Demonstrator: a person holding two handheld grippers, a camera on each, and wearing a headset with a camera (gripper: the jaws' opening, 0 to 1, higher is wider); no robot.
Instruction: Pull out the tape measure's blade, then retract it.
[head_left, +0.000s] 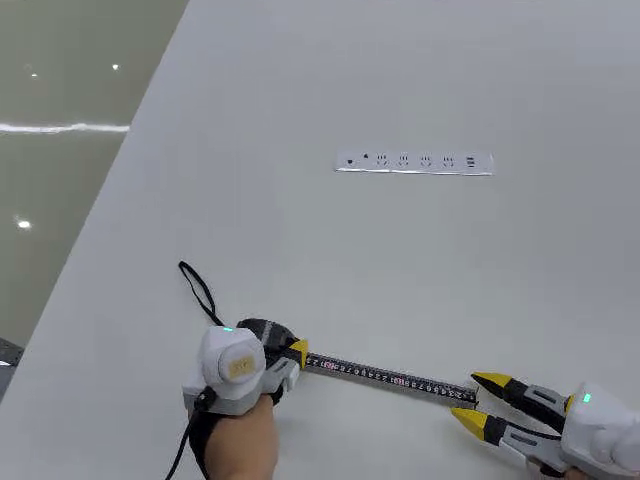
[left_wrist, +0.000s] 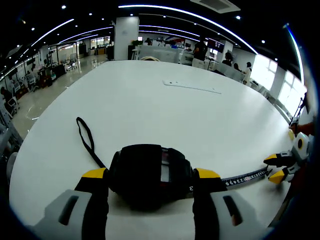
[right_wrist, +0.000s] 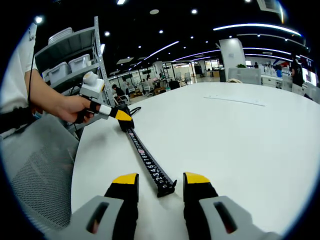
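Left gripper (left_wrist: 150, 176) clamps the case (head_left: 263, 334) at the desk's (head_left: 400, 260) 7 o'clock to anchor it, while the blade (head_left: 385, 376) lies extended toward 5 o'clock, its tip between the right gripper's (right_wrist: 161, 179) open jaws.

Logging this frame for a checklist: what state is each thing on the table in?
Left tool: shut on the tape measure case.
Right tool: open, jaws either side of the blade tip.
Tape measure case: clamped.
Blade: pulled out, lying flat, tip free.
Wrist strap: lying loose.
Power strip: nothing plugged in.
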